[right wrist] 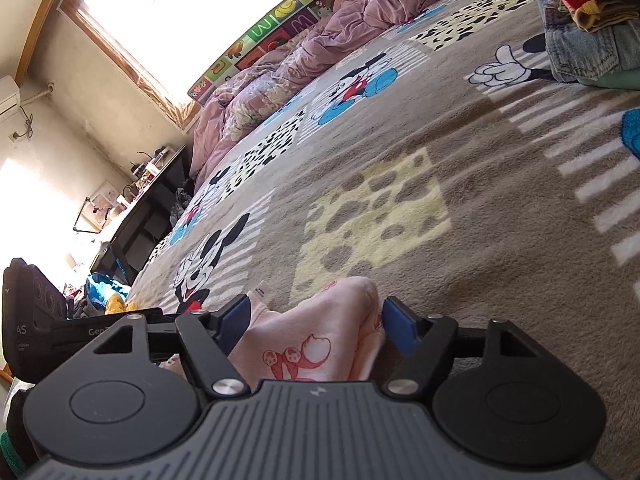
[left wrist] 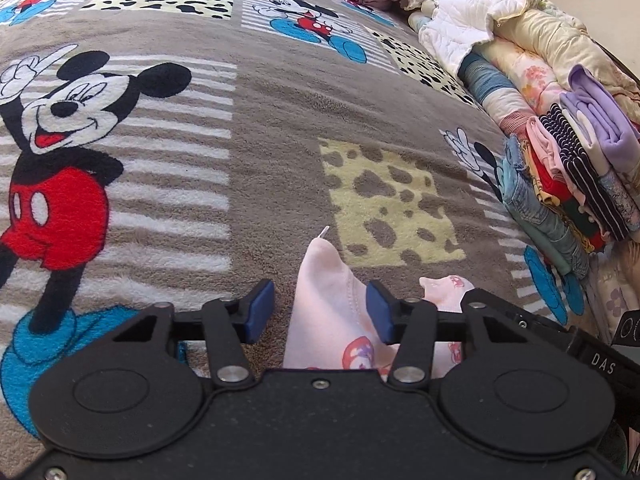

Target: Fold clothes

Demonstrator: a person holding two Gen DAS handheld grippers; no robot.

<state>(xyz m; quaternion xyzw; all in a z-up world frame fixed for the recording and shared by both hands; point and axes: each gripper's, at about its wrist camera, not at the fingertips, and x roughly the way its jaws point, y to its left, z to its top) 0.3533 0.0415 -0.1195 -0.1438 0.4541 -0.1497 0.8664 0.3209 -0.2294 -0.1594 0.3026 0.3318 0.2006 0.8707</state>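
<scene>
A pale pink garment with red cartoon prints lies bunched on the Mickey Mouse blanket. In the left wrist view it rises between the blue pads of my left gripper, which stands open around it; the cloth touches the right pad. In the right wrist view the same pink garment fills the gap of my right gripper, also open, with cloth against both pads. A small white tag sticks out by the left finger. The other gripper's body shows at the left.
A stack of folded clothes sits at the blanket's right edge, with quilts and a white padded jacket behind. A crumpled mauve duvet lies along the far side under a window. A dark desk stands beyond the bed.
</scene>
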